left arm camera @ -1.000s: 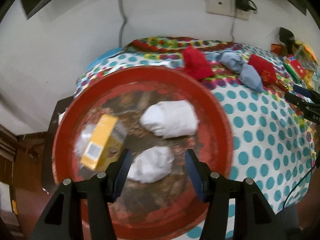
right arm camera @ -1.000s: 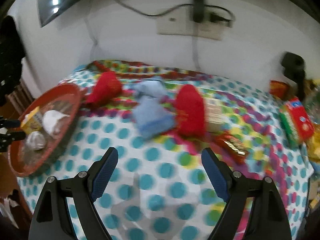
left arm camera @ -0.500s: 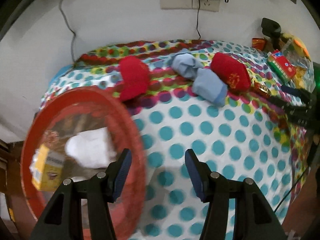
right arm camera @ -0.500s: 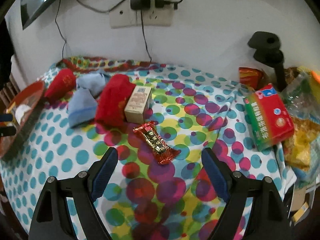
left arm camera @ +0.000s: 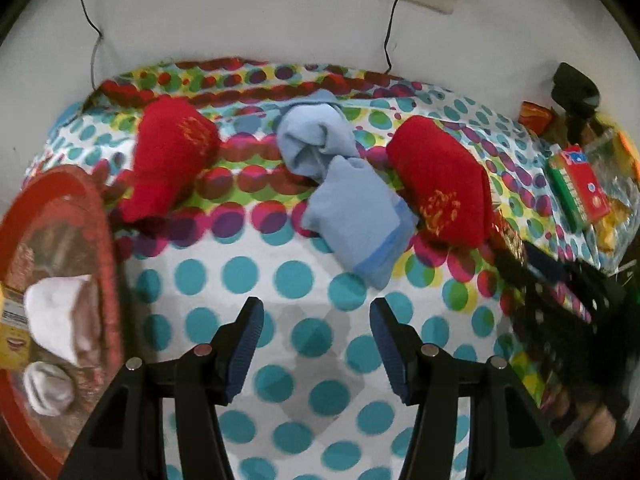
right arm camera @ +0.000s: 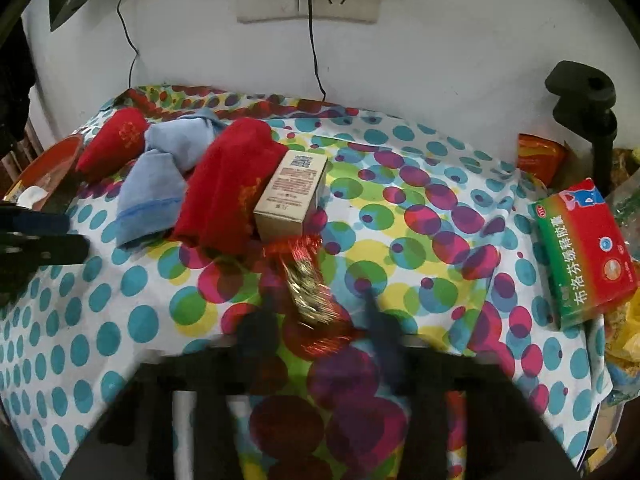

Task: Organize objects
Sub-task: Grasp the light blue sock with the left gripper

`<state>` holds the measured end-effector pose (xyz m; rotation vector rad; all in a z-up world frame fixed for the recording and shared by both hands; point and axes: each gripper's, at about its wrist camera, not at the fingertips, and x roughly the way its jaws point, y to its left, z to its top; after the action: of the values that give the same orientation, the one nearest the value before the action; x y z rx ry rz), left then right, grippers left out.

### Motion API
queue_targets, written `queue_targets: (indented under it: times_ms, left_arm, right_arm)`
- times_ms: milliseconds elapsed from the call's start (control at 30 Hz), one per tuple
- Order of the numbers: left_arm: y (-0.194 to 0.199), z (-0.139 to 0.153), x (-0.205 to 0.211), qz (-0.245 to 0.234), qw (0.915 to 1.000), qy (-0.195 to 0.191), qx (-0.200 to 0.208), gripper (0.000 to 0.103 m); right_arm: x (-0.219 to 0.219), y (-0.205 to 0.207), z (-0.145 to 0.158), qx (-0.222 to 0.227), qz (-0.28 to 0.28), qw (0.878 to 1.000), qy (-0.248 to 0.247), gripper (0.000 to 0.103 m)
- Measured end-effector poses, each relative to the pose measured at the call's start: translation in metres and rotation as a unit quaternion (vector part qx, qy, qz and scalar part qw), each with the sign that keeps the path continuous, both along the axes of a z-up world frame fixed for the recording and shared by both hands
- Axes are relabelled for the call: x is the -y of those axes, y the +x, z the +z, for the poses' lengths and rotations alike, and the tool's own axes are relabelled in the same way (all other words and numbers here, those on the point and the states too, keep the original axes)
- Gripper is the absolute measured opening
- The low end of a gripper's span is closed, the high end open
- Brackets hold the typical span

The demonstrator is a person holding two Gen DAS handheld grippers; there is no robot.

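The red-and-gold snack wrapper (right arm camera: 310, 280) is seen between the blurred jaws of the right gripper (right arm camera: 320, 312), which are closing around its near end, its long axis running away from them toward the beige box (right arm camera: 290, 196). The left gripper (left arm camera: 316, 344) is held open and empty over bare dotted cloth (left arm camera: 240, 276), with the blue socks (left arm camera: 340, 184) lying just ahead, so the wrapper is judged nearer the right hand.

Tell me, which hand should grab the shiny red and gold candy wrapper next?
The right one. The right gripper already has the candy wrapper between its fingers, and its jaws are closing on it. The left gripper is open over bare dotted tablecloth, nearer the blue socks.
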<state>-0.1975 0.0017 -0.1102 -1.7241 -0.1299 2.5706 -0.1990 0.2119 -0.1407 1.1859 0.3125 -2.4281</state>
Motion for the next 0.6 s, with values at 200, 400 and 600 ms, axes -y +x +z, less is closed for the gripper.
queue_targets:
  times_ms: [200,400,600]
  left_arm:
    - [-0.024,-0.014,-0.006,0.049,0.9983,0.031,0.01,0.057]
    - [-0.039,-0.013,-0.01,0.087,0.9941,0.064,-0.014,0.057]
    - [-0.049,-0.016,-0.025,0.085,0.9947,0.044,-0.038,0.057]
  right_arm:
    - [0.002,0.01,-0.001,-0.013,0.009,1.0,0.012,0.028]
    - [0.002,0.011,-0.001,-0.014,0.009,1.0,0.013,0.029]
    - [0.002,0.011,-0.002,-0.012,0.009,1.0,0.011,0.03]
